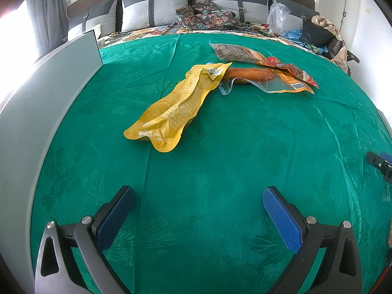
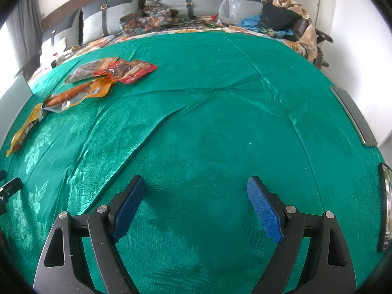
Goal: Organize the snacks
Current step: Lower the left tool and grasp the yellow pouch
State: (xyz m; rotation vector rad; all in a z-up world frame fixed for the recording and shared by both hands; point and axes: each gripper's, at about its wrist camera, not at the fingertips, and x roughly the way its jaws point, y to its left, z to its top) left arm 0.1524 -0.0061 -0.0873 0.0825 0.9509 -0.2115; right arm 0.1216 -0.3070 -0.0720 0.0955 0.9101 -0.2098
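Pre-grasp step: L gripper [image 1: 198,197] & R gripper [image 2: 196,187] hovering wide open w/ nothing held, yellow pouch [image 1: 175,109] lying beside sausage pack [image 1: 247,74] on green cloth [image 1: 220,161] (untouched), so next probably needing L reaching to pouch.

Left wrist camera sits behind my left gripper [image 1: 198,210], low over the green cloth [image 1: 220,159], facing the headboard pillows [image 1: 152,7]; the yellow packet [image 1: 171,110] lies near, ahead. Right wrist camera sits behind my right gripper [image 2: 196,196], equally low, same heading, set further right: the yellow packet [image 2: 23,132] falls at its left edge. Both views share the cloth, the snack packets [image 2: 112,71] and the pillows.
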